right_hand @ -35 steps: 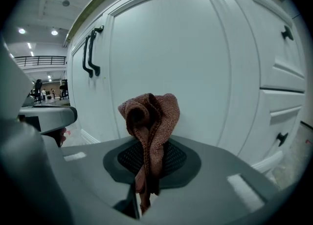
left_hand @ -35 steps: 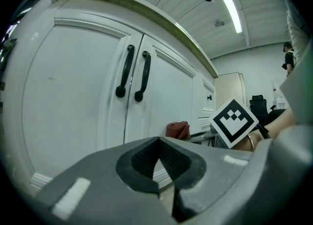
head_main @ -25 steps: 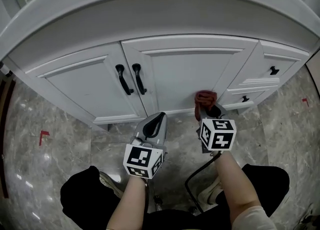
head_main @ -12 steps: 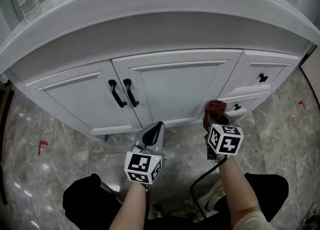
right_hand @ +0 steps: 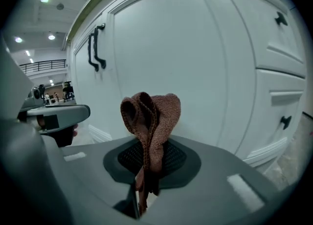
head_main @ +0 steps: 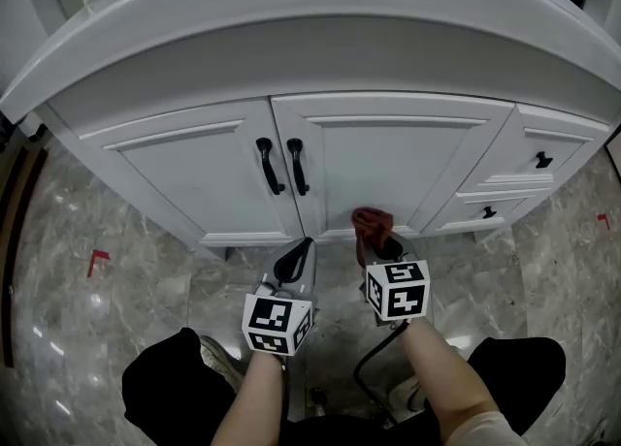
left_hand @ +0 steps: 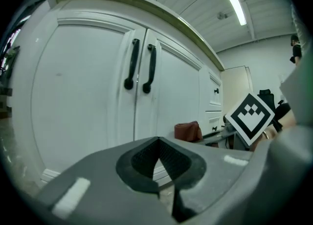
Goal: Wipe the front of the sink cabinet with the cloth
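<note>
The right gripper (right_hand: 145, 172) is gripping the reddish-brown cloth (right_hand: 151, 119) between jaws closed tight on it. The cloth is bunching upward right at the lower edge of the sink cabinet (head_main: 393, 158), under the right-hand door. The left gripper (left_hand: 159, 164) is hovering just beside it, its jaws closed together on nothing, pointing at the cabinet's bottom edge.

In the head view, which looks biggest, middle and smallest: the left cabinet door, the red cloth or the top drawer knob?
1. left cabinet door
2. red cloth
3. top drawer knob
No two look alike in size.
</note>
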`<action>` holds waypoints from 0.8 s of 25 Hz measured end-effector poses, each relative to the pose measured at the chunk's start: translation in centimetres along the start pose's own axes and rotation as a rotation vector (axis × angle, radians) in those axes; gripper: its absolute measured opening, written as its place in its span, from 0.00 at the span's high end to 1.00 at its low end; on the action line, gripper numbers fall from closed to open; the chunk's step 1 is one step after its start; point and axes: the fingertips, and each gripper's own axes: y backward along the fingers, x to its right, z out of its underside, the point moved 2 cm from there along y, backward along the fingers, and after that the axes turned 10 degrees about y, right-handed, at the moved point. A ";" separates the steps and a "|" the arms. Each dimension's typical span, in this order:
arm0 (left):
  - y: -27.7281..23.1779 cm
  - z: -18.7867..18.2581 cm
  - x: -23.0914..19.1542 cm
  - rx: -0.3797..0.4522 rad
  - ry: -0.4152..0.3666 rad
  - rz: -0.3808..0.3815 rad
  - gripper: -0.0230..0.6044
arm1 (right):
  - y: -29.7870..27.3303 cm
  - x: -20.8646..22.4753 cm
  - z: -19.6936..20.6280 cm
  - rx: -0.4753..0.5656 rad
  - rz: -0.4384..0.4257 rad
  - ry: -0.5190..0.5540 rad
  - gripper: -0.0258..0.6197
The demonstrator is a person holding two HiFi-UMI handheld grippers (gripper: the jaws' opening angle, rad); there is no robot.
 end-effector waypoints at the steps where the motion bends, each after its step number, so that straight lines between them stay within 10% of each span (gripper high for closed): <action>1: 0.7 -0.1 -0.9 0.003 -0.001 -0.022 0.96 | -0.7 -1.3 0.1 -0.004 -0.022 0.008 0.83; 20: 4.7 1.1 -6.5 0.016 0.077 -0.099 0.96 | -8.2 -8.9 2.9 -0.072 -0.136 -0.038 0.83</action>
